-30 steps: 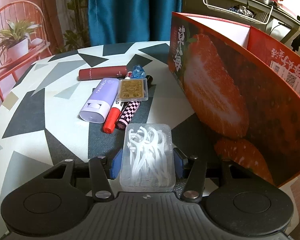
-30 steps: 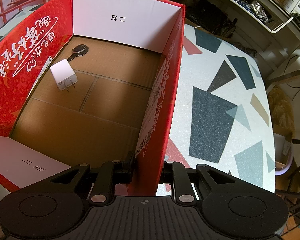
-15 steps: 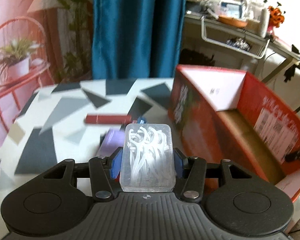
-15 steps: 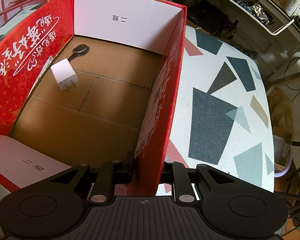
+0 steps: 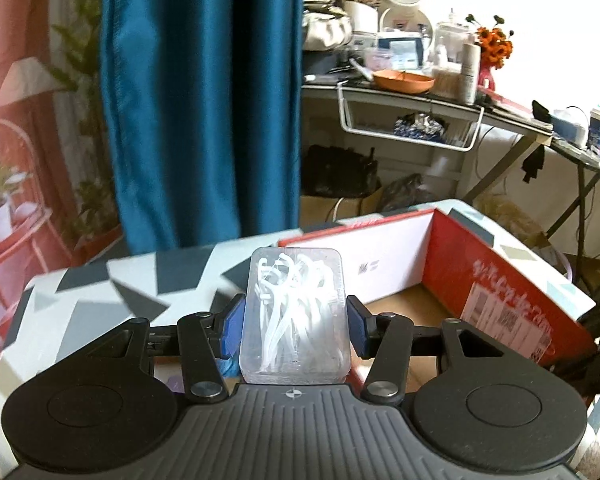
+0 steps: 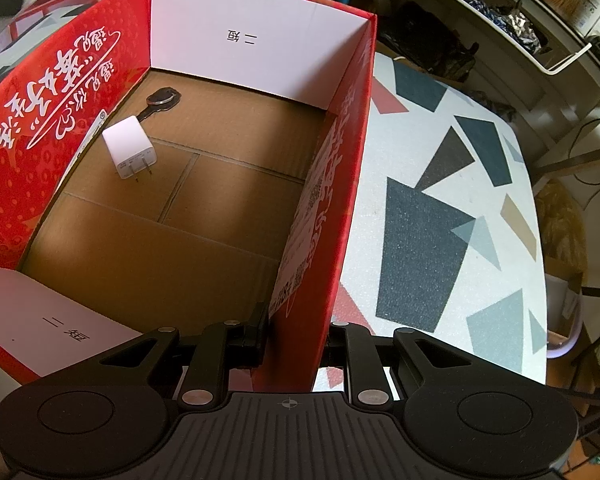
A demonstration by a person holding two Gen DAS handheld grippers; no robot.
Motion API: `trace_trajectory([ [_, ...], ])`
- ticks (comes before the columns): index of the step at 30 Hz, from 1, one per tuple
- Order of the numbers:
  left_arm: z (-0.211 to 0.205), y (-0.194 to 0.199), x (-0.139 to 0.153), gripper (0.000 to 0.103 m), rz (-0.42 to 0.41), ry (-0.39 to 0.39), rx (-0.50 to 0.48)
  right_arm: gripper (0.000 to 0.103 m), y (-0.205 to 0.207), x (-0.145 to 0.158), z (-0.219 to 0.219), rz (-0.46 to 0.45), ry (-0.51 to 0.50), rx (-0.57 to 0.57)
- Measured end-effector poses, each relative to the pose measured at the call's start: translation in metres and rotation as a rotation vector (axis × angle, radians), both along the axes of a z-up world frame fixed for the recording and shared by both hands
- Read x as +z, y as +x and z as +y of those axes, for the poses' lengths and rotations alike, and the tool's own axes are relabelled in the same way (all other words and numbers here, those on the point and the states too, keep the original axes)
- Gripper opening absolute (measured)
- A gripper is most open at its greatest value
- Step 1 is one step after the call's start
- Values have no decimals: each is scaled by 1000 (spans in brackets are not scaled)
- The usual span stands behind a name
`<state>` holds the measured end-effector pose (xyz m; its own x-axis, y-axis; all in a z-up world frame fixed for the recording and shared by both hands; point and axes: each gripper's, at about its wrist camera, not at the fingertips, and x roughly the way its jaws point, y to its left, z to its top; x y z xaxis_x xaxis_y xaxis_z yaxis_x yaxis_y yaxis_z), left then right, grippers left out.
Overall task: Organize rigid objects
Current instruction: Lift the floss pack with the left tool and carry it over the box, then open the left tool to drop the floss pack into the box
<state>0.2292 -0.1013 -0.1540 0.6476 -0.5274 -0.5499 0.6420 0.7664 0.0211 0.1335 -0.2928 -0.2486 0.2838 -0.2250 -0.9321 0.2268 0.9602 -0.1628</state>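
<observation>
Clear plastic, the rectangular case of white floss picks [image 5: 296, 316] is now off the patterned bench [image 5: 100, 300], clamped in our left gripper [image 5: 296, 330] and raised level with the red cardboard strawberry box [image 6: 340, 168]. Our right gripper [image 6: 296, 332] stays pinched on the box's wall, so we judge the drop inside, beside the white charger plug [image 6: 129, 147], comes next.

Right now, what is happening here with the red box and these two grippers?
A person is tidying small things into a red cardboard box on a patterned table. The left gripper holds a clear case of floss picks in the air, near the box's open top. The right gripper is clamped on the box's side wall, steadying it. A white charger plug and a dark key already lie inside.
</observation>
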Motion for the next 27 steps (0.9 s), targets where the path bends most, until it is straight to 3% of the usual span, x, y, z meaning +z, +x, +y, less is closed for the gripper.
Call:
trace_trajectory([
  [5, -34, 11, -3, 55, 8, 30, -56, 18, 1, -1, 1, 3, -8, 5],
  [8, -50, 27, -11, 55, 79, 54, -75, 18, 1, 0, 1, 5, -11, 10],
  [14, -68, 39, -22, 55, 103, 96, -108, 18, 0, 0, 1, 0, -11, 12],
  [27, -72, 40, -33, 57, 112, 110, -135, 18, 1, -1, 1, -1, -10, 14],
])
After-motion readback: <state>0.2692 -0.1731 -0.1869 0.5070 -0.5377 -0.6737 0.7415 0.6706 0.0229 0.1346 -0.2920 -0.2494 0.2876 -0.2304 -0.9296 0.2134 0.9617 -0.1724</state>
